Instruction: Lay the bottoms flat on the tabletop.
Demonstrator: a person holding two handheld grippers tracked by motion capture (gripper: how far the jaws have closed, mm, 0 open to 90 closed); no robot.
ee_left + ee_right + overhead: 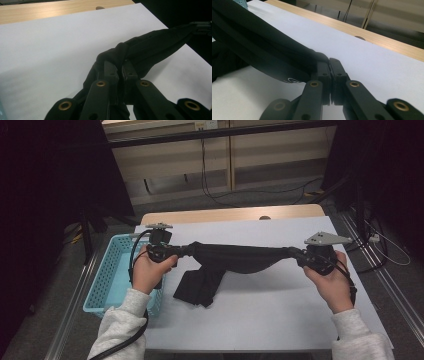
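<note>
Stretching between the two tongs, a black garment (pixel 235 260) is held taut above the white surface (pixel 280 320). The left tongs (pixel 172 252) are clamped on one bunched end, the right tongs (pixel 296 253) on the other, and a loose part hangs down below the left tongs onto the surface. The spreading step seems to be in hand. Next, the cloth would likely need lowering flat, with both ends kept level; a basket (pixel 107 275) lies beside the left tongs.
</note>
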